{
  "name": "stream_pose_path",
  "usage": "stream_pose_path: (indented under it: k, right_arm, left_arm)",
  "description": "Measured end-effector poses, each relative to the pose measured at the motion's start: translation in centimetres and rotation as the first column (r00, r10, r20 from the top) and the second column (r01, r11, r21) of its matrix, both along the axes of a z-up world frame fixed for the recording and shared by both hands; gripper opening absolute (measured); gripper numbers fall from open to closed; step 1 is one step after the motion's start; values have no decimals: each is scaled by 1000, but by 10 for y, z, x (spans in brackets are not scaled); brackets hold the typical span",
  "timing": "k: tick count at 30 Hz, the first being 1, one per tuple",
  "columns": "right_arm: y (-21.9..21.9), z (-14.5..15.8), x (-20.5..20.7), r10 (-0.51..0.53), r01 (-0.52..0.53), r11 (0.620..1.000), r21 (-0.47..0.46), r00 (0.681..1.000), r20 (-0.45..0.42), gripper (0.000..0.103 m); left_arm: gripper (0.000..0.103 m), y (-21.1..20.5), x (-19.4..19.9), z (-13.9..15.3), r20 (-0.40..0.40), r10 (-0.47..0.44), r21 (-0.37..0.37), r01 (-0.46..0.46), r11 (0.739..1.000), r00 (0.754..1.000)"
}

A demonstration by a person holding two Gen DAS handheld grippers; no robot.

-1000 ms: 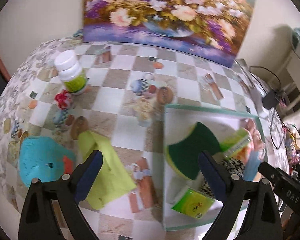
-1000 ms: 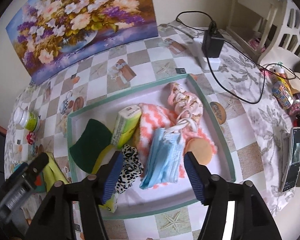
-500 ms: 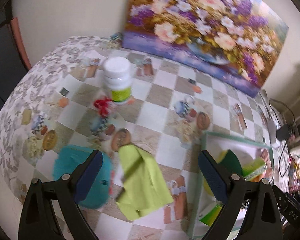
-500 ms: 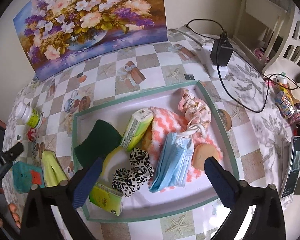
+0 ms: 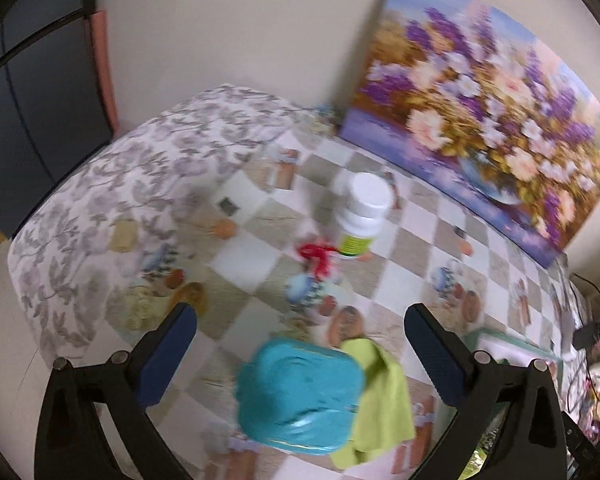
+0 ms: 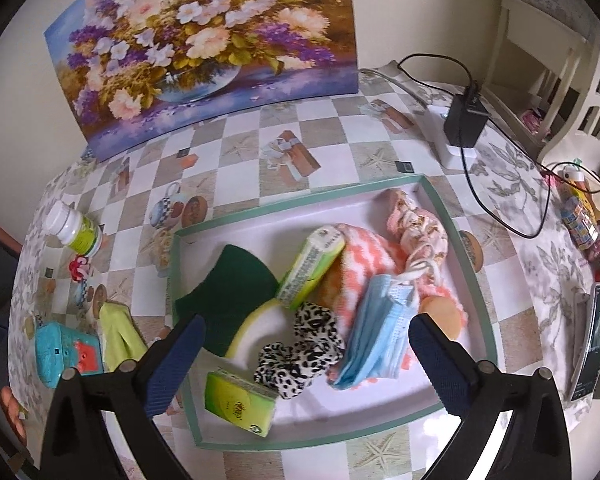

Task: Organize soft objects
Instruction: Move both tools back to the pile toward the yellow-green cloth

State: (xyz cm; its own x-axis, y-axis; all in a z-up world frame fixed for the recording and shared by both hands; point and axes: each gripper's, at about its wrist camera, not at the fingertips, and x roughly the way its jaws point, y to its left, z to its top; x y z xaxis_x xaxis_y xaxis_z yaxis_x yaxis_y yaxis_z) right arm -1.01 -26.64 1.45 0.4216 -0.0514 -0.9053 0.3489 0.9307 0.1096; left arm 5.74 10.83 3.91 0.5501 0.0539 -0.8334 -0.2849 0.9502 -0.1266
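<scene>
Both grippers' jaws have just been opening and stand spread, nothing between them. The left gripper [image 5: 300, 344] hangs over a teal pouch [image 5: 300, 396] beside a green cloth [image 5: 384, 396] (blurred); the right gripper [image 6: 306, 346] hangs over the tray [image 6: 476, 276] of soft things.

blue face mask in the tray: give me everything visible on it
The blue face mask looks like a small stack of pleated, light blue disposable masks, limp and slightly fanned, with white ear loops bunched at the upper end. It lies slanted in the right half of the tray, on the orange-and-white knit cloth, beside the leopard-print scrunchie and the round peach puff. No gripper touches it.
</scene>
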Motion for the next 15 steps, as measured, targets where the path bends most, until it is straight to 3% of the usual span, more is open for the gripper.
stream_pose_path:
  k: [8,15]
  right_arm:
    - [41,1,17,97,-98,995,21,995,38,103]
    - [86,-6,38,201,-205,976,74,978,53,103]
  left_arm:
    - [103,44,-2,-13,-20,74,-31,-75,997,997]
    - [103,61,4,-27,-25,64,-50,-66,997,998]
